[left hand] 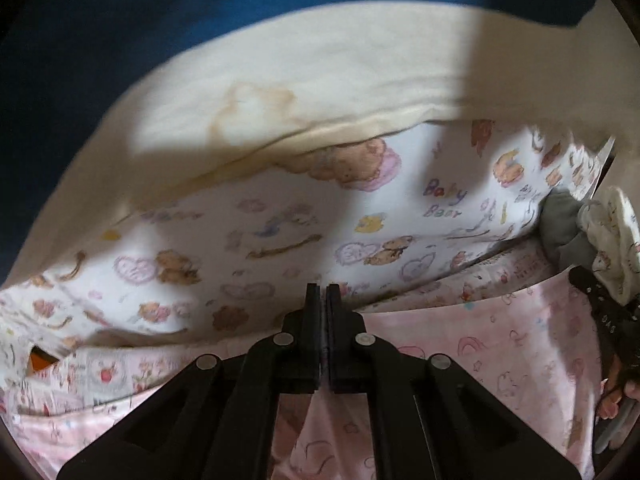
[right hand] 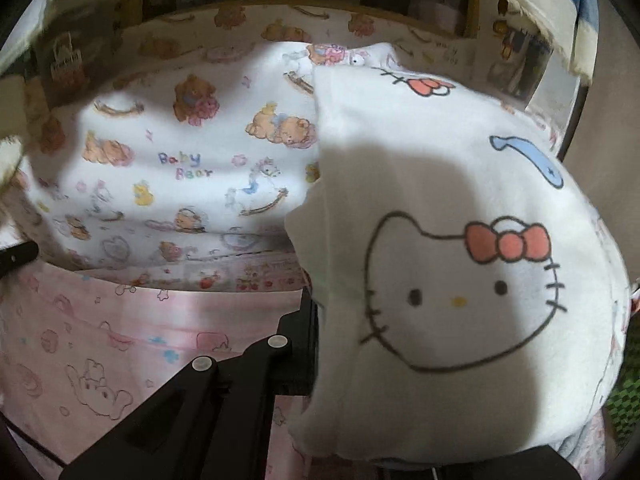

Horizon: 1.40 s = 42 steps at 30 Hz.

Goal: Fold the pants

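The white cat-print cotton pants [right hand: 460, 280] drape over the right gripper [right hand: 316, 320] – its fingers pinched on the cloth, one finger hidden beneath. The left gripper [left hand: 322, 300] is closed, empty, above the pink patterned bedsheet [left hand: 500, 352]; bed edges lie out of view.

Pink sheet [left hand: 500, 360] ahead open; pillow [left hand: 320, 224] blocks beyond; draped pants [right hand: 460, 260] probably obstruct right.
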{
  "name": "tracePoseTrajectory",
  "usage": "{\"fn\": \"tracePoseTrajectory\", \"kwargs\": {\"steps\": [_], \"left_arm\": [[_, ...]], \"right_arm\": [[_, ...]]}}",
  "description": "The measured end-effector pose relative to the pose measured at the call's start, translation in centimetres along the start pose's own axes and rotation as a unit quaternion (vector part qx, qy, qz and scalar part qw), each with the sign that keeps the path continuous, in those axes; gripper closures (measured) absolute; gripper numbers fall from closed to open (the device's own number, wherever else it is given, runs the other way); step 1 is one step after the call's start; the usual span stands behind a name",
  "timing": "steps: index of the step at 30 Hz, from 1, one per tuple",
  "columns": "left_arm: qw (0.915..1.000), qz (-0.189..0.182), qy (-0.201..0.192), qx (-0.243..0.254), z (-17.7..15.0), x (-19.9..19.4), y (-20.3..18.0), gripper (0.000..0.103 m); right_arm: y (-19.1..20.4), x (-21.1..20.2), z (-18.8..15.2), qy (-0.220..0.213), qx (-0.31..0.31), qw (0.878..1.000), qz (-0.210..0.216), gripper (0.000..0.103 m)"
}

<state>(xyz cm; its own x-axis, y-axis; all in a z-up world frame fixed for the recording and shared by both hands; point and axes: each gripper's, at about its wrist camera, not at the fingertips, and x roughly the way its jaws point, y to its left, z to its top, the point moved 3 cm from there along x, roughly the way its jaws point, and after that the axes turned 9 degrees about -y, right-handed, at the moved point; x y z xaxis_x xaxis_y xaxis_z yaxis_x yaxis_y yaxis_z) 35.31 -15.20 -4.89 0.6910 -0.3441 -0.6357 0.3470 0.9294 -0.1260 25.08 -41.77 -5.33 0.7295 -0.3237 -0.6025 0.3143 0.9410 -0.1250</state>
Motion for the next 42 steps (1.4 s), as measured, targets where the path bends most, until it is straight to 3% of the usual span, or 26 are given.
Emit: {"fn": "tracePoseTrajectory", "kwargs": {"steps": [3, 5, 6, 7, 9, 11, 13, 16, 20, 22, 25, 29, 30, 33, 38, 42], "left_arm": [[0.9998, 0.008, 0.012, 0.014, 0.1, 0.7, -0.4, 0.098], [0.9996, 0.013, 0.020, 0.018, 0.2, 0.8, -0.4, 0.072], [0.9996, 0.016, 0.017, 0.017, 0.3, 0.5, -0.2, 0.043], [0.9997, 0.018, 0.005, 0.012, 0.4, 0.0, 0.1, 0.029], [0.9999, 0.010, -0.011, 0.003, 0.0, -1.5, 0.8, 0.029], [0.9999, 0.007, -0.014, -0.005, -0.9, -3.1, 1.4, 0.029], [0.9996, 0.020, -0.021, 0.003, -1.6, -4.8, 1.5, 0.029], [0.9970, 0.044, -0.056, 0.031, -2.1, -9.1, 1.4, 0.029], [0.9908, 0.069, -0.112, 0.031, -3.0, -17.4, 3.3, 0.029], [0.9846, 0.100, -0.142, 0.014, -3.6, -21.2, 3.7, 0.029], [0.9704, 0.139, -0.198, 0.011, -5.0, -27.4, 4.0, 0.029], [0.9419, 0.197, -0.270, 0.034, -8.3, -34.5, 3.2, 0.029], [0.9391, 0.200, -0.277, 0.034, -9.4, -35.8, 3.1, 0.029], [0.9408, 0.197, -0.275, 0.019, -12.8, -38.2, 3.2, 0.029], [0.9335, 0.249, -0.252, -0.054, -20.0, -38.7, 3.9, 0.040], [0.9492, 0.233, -0.206, -0.048, -24.1, -36.2, 2.5, 0.045]], "right_arm": [[0.3, 0.2, -0.1, -0.003, -0.007, 1.000, -0.006, 0.098], [0.3, 0.2, -0.1, -0.002, -0.011, 1.000, -0.002, 0.098], [0.1, 0.2, -0.1, -0.001, -0.010, 1.000, 0.002, 0.098], [0.0, 0.0, 0.0, 0.001, -0.006, 1.000, 0.011, 0.098], [-0.2, -0.7, -0.1, 0.005, 0.001, 1.000, 0.025, 0.094], [-0.6, -1.7, -0.3, 0.002, 0.013, 0.999, 0.048, 0.082], [-0.7, -3.0, -0.5, -0.003, 0.021, 0.997, 0.074, 0.058], [-0.4, -5.6, -0.8, -0.020, 0.015, 0.996, 0.089, 0.034], [-0.8, -10.1, -1.1, -0.046, 0.020, 0.992, 0.114, 0.033], [-1.1, -13.1, -1.3, -0.061, 0.035, 0.988, 0.134, 0.033], [-1.2, -18.1, -1.5, -0.097, 0.038, 0.983, 0.149, 0.033], [-1.6, -24.4, -2.8, -0.146, 0.033, 0.976, 0.159, 0.033], [-1.7, -25.6, -3.3, -0.153, 0.034, 0.974, 0.163, 0.033], [-2.5, -29.1, -6.1, -0.169, 0.050, 0.969, 0.175, 0.033], [-3.0, -30.2, -11.8, -0.150, 0.076, 0.968, 0.189, 0.033], [-3.2, -28.7, -16.8, -0.110, 0.082, 0.977, 0.165, 0.033]]}}
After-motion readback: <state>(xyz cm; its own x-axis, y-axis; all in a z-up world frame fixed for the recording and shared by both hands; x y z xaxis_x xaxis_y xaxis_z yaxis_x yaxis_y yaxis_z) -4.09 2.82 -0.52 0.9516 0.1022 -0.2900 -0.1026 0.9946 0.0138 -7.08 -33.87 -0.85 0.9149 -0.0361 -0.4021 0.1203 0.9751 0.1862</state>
